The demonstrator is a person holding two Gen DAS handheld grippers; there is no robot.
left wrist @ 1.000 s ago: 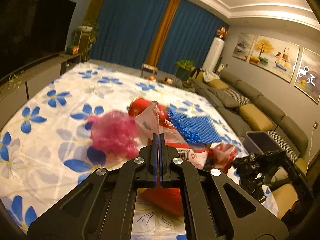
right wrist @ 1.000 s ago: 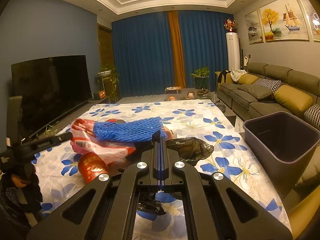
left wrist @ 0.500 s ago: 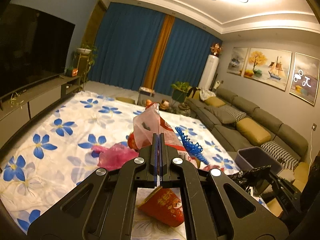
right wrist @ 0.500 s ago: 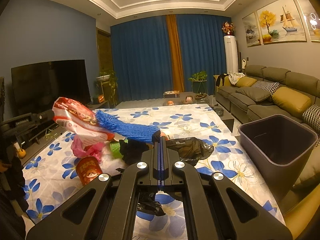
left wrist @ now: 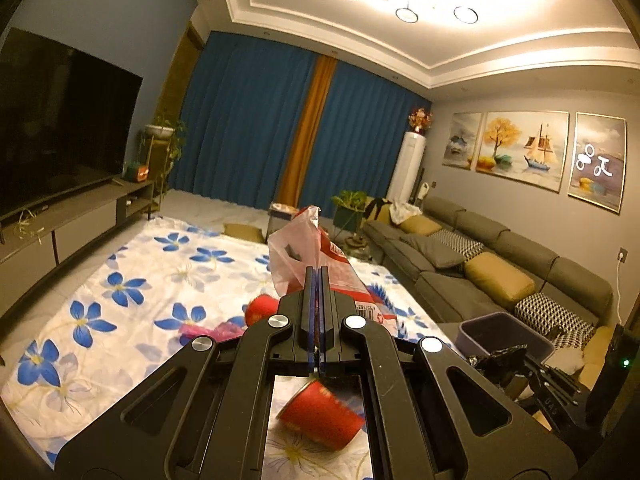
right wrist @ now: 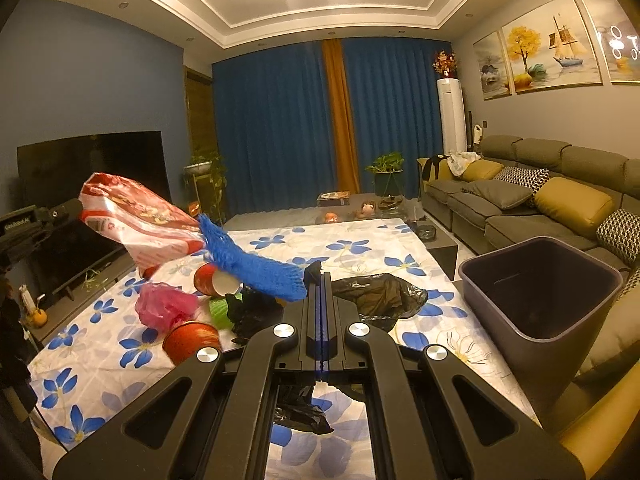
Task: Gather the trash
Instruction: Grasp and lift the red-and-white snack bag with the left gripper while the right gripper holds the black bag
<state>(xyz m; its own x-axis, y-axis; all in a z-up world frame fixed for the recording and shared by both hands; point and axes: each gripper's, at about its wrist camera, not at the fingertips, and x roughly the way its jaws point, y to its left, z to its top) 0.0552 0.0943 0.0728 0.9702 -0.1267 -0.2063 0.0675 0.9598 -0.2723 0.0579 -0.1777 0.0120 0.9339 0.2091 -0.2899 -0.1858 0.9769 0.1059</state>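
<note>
My left gripper [left wrist: 318, 270] is shut on a red and white snack bag [left wrist: 304, 256], held in the air above the flowered sheet [left wrist: 120, 320]. The right wrist view shows that bag [right wrist: 136, 216] at the left, with a blue foam net [right wrist: 248, 264] trailing down from its far end. My right gripper [right wrist: 322, 276] is shut on a black plastic bag [right wrist: 380, 296], which spreads beyond the tips and hangs under the fingers. A dark grey bin [right wrist: 560, 368] stands open at the right of the sheet, also visible in the left wrist view [left wrist: 480, 338].
On the sheet lie a pink plastic wad [right wrist: 164, 308], two red paper cups [right wrist: 192, 340] [right wrist: 210, 278], a green scrap [right wrist: 222, 310] and a black scrap [right wrist: 256, 312]. A grey sofa [right wrist: 520, 208] runs along the right, a TV [left wrist: 60, 132] and its bench along the left.
The left gripper has risen and tipped up, lifting the snack bag and blue net off the sheet; the pink wad and red cups stay below. The right gripper has hardly moved.
</note>
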